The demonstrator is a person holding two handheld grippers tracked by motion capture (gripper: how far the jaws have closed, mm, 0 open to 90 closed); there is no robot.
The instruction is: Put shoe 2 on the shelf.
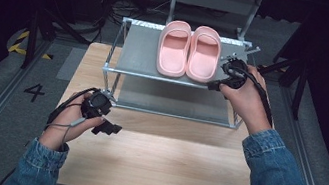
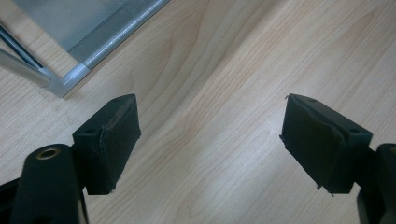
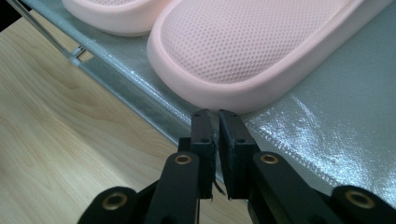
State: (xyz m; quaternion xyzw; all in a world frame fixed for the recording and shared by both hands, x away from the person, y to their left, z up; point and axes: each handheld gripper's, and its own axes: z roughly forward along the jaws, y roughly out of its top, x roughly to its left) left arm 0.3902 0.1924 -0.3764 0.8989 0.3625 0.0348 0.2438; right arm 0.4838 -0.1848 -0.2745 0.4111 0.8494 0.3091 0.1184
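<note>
Two pink slippers, one on the left point(image 1: 174, 48) and one on the right point(image 1: 204, 53), lie side by side on the grey top shelf of a metal rack point(image 1: 138, 55). My right gripper point(image 1: 214, 84) hovers at the shelf's front edge, just right of the right slipper. In the right gripper view its jaws point(image 3: 214, 115) are shut with nothing between them, tips right at the rim of the near slipper point(image 3: 261, 42); the other slipper point(image 3: 116, 14) lies beyond. My left gripper point(image 1: 113, 128) is held over the wooden table point(image 1: 155, 167) in front of the rack. Its jaws point(image 2: 208, 107) stand wide open and empty.
The rack has a lower grey shelf point(image 1: 171, 101) and thin metal legs; its front left corner point(image 2: 70, 79) lies close to my left gripper. Dark floor, cables and stands surround the table. A grey frame point(image 1: 213, 2) stands behind the rack.
</note>
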